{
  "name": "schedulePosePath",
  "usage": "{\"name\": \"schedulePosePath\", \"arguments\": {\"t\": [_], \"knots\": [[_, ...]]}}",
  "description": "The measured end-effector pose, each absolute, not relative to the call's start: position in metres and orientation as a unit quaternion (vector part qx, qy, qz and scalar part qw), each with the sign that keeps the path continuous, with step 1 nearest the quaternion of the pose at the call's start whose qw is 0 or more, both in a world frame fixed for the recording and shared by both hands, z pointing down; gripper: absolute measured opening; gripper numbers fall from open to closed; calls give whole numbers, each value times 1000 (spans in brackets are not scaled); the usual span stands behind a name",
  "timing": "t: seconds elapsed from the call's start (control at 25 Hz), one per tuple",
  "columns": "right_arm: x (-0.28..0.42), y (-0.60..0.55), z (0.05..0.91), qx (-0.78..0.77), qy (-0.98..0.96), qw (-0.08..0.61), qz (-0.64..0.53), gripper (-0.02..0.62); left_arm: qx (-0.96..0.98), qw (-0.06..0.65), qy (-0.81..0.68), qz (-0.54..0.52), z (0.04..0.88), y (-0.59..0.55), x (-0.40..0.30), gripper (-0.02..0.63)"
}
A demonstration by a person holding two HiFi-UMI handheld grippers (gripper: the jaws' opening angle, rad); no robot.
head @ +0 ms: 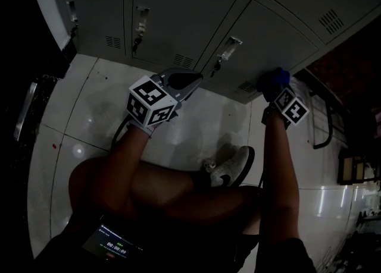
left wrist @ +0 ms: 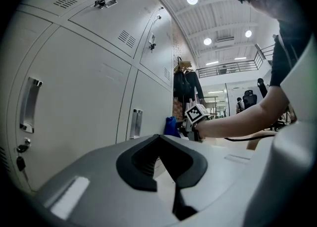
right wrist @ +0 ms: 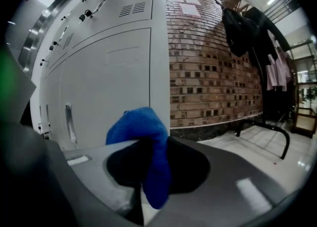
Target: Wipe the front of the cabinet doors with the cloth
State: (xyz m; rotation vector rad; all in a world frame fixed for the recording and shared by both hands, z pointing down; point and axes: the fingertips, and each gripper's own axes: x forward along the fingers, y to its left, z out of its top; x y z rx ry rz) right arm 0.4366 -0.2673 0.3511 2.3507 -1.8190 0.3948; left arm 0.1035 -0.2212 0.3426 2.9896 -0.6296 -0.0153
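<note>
Grey cabinet doors [head: 262, 34] with handles and keys fill the top of the head view. My right gripper [head: 275, 85] is shut on a blue cloth [head: 278, 77] at the bottom edge of the rightmost lower door. In the right gripper view the cloth [right wrist: 141, 124] bunches between the jaws of the right gripper [right wrist: 148, 144], in front of that door [right wrist: 109, 72]; I cannot tell if it touches. My left gripper [head: 189, 78] hovers low before the middle doors, jaws shut and empty. In the left gripper view, the left gripper [left wrist: 159, 139] points along the doors [left wrist: 84, 97] toward the cloth [left wrist: 171, 126].
The person sits low on a white tiled floor [head: 77, 117], with bare legs and a white shoe [head: 229, 168] below the grippers. A brick wall [right wrist: 213, 72] and a black rack [right wrist: 262, 127] with hanging dark clothes [right wrist: 242, 23] stand right of the cabinet. A lit screen [head: 113, 243] rests on the lap.
</note>
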Motion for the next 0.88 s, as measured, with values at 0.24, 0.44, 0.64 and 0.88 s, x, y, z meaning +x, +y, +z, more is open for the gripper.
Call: {"name": "schedulePosePath", "arguments": {"t": [0.24,0.44,0.64,0.88], "knots": [[444,-255,357,793,-588,47,154,78,977,44,-207,-4,344,-222,103,2],[401,-258,359,765,-627,37,143,78,977,43,-211,-5,342,-223,102,2],[332,-273,390,722,-672,62,151,78,976,43,-213,-9,340,-223,101,2],[265,-303,404,686,-711,82,133,78,976,47,-212,-16,338,-223,101,2]]}}
